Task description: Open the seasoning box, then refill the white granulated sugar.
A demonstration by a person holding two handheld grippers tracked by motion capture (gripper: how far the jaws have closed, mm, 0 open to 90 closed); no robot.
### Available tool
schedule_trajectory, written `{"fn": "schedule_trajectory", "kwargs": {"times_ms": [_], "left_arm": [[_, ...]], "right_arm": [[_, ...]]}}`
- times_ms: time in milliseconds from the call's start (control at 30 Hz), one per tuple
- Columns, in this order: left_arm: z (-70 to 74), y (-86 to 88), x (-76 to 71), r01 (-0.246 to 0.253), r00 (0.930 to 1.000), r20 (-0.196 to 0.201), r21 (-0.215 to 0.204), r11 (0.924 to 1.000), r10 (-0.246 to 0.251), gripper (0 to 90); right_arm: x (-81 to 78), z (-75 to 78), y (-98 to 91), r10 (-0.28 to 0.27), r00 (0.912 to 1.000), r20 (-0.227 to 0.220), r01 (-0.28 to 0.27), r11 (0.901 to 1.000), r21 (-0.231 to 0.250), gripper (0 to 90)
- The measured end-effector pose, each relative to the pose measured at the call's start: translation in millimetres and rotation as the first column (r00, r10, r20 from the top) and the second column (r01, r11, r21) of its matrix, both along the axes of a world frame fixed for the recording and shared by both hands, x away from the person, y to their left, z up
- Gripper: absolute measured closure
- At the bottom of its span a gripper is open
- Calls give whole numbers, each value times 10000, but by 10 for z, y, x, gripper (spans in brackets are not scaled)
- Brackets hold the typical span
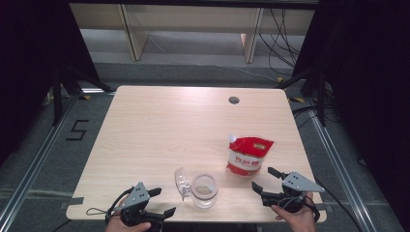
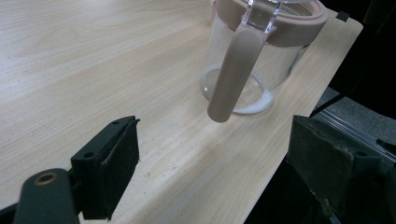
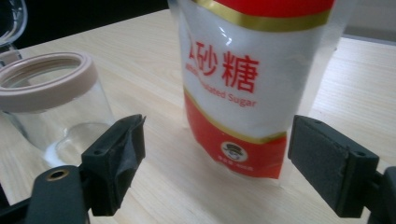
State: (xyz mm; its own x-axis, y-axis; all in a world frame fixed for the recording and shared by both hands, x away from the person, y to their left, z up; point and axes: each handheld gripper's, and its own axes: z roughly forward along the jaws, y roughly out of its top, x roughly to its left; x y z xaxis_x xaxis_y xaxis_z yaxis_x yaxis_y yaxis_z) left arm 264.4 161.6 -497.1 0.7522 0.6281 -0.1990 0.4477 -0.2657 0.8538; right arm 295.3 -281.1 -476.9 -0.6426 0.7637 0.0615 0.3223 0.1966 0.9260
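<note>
Sugar pouch [image 1: 249,155]: stands upright on the table [image 1: 159,130], right of the jar and just ahead of the right gripper; its white spout points up and left in the high view.
Jar [image 1: 204,190]: clear glass with a beige rim, near the table's front edge between the two grippers; its lid is swung open to the left, and a thin layer of white grains seems to lie at the bottom.
Right gripper [image 1: 265,180]: jaws spread wide with nothing between them, and no pad touches the pouch. In the right gripper view the pouch [image 3: 252,79] stands centred between the two pads, a little beyond them.
Left gripper [image 1: 162,202]: jaws wide apart and empty, resting near the front edge, left of the jar [image 2: 261,60]. The jar's beige strap [image 2: 236,74] hangs down its near side.
Step in hand: probably taking hold of the pouch to pour into the jar.
How to do it well: move straight forward, keeping the pouch centred between the pads. Close on the firmer middle or upper part, since a soft bag can buckle or tip. Squeeze gently, so that no sugar is forced out through the spout.
Left side's share: steady the jar before pouring, because it stands close to the edge.
</note>
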Motion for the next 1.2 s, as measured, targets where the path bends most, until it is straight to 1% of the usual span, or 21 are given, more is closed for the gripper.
{"fn": "schedule_trajectory", "kwargs": {"times_ms": [33, 67, 167, 233, 267, 300, 367, 533, 567, 633, 700, 733, 767, 900, 933, 967, 1000, 1067, 1100, 1133, 1200], "left_arm": [[0, 1, 3, 43, 10000, 53, 19, 10000, -43, 164], [-1, -3, -2, -19, 10000, -19, -23, 10000, 19, 164], [1, -4, 1, 105, 9999, 114, -8, 9999, -105, 164], [6, 7, 7, 138, 9998, 146, 125, 9998, -140, 164], [6, 8, 8, 140, 9998, 157, 129, 9998, -142, 163], [2, 0, -4, -24, 10000, -23, 36, 10000, 24, 163], [4, 4, 6, 139, 9998, 150, 96, 9999, -140, 163], [-1, -8, 2, 65, 9999, 90, 11, 10000, -65, 164], [0, -8, 3, 71, 9999, 94, 7, 10000, -71, 163], [-3, -14, -3, -35, 10000, -22, -79, 10000, 35, 164], [3, -5, 6, 114, 9999, 107, 82, 9999, -115, 163], [3, -7, 6, 112, 9999, 112, 90, 9999, -113, 164], [2, -10, 3, 129, 9999, 89, 115, 9999, -130, 163], [-5, -21, -16, 41, 10000, -31, -57, 10000, -41, 163], [-8, -22, -15, 45, 10000, 2, -115, 9999, -45, 164], [-11, -22, -15, 67, 10000, 18, -163, 9998, -67, 163], [-11, -22, -16, 73, 10000, 31, -173, 9998, -72, 163], [-8, -22, -16, 48, 10000, -3, -99, 9999, -48, 163], [-9, -19, -14, 66, 10000, -21, -46, 10000, -66, 163], [-13, -22, -16, 57, 10000, -32, -49, 10000, -57, 164], [-11, -21, -10, 165, 9998, 93, 95, 9998, -166, 163]], "right_arm": [[10, 3, -27, -68, 9997, 217, 72, 9998, -173, 188], [-7, 1, -24, -201, 9998, -61, 202, 9998, 53, 188], [12, -1, -61, -177, 9998, -46, 177, 9998, -76, 182], [37, -8, -83, -187, 9997, 149, 190, 9997, -177, 179], [41, -11, -81, -161, 9998, 107, 161, 9999, -10, 179], [35, -4, -94, -271, 9995, 130, 273, 9995, -132, 178], [36, 0, -108, -245, 9997, 61, 246, 9996, -171, 175], [53, -13, -121, -255, 9996, 111, 257, 9995, -207, 168], [74, -13, -137, -196, 9993, 323, 207, 9992, -341, 167], [84, -18, -135, -268, 9996, 89, 270, 9993, -256, 163], [132, -26, -153, -152, 9994, 295, 163, 9991, -395, 158], [133, -24, -150, -180, 9997, 162, 185, 9993, -316, 156], [166, -29, -160, -57, 9989, 460, 77, 9990, -440, 156], [214, -31, -152, 124, 9996, 268, -113, 9991, -404, 155], [246, -40, -152, 213, 9982, 563, -186, 9987, -470, 154], [239, -41, -141, 176, 9991, 374, -159, 9988, -468, 154], [276, -46, -144, 255, 9978, 612, -219, 9980, -598, 151], [315, -51, -137, 371, 9973, 633, -325, 9969, -721, 152], [308, -56, -123, 226, 9992, 342, -206, 9982, -569, 152], [345, -56, -136, 404, 9976, 570, -359, 9963, -784, 152], [376, -65, -126, 468, 9975, 535, -433, 9969, -658, 152]]}}
